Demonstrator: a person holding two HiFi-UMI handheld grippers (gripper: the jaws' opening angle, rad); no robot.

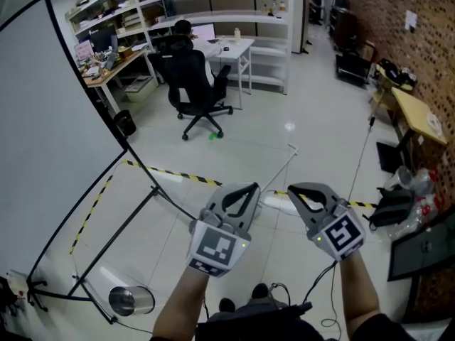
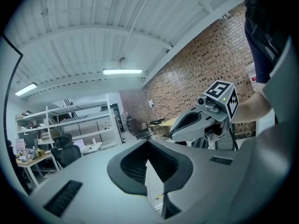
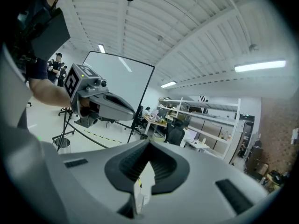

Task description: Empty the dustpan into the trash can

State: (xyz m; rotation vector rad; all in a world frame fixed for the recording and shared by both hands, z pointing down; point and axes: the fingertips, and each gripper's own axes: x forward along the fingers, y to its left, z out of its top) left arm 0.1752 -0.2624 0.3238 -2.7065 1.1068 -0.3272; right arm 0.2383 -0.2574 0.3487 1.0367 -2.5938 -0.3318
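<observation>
Looking down from the head view, the left tongs (image 1: pixel 250 186) and right tongs (image 1: pixel 293 190) hang side by side over the pale floor (image 1: pixel 298 105), each pressed together and pinching nothing. Between them a thin white rod (image 1: pixel 279 168) slants up from a white shape on the floor; whether this is the dustpan I cannot tell. A small black bin (image 1: pixel 125 123) stands far left, just beside the near end of a long desk (image 1: pixel 114 69). Striped yellow-black tape (image 1: pixel 178 173) crosses the floor ahead of the tongs. A silver cylinder (image 1: pixel 131 300) lies near left, at the foot of a whiteboard (image 1: pixel 43 119). Further off, a person sits in a black office chair (image 1: pixel 195 84).

Left gripper view: the left tongs (image 2: pixel 148 143) meet at their tips with nothing between them. The right tongs (image 2: pixel 173 134) show to the right, before a brick wall (image 2: pixel 187 87).

Right gripper view: the right tongs (image 3: pixel 149 144) are closed and empty. The left tongs (image 3: pixel 132 115) show to the left, in front of the whiteboard (image 3: pixel 119 87).
</observation>
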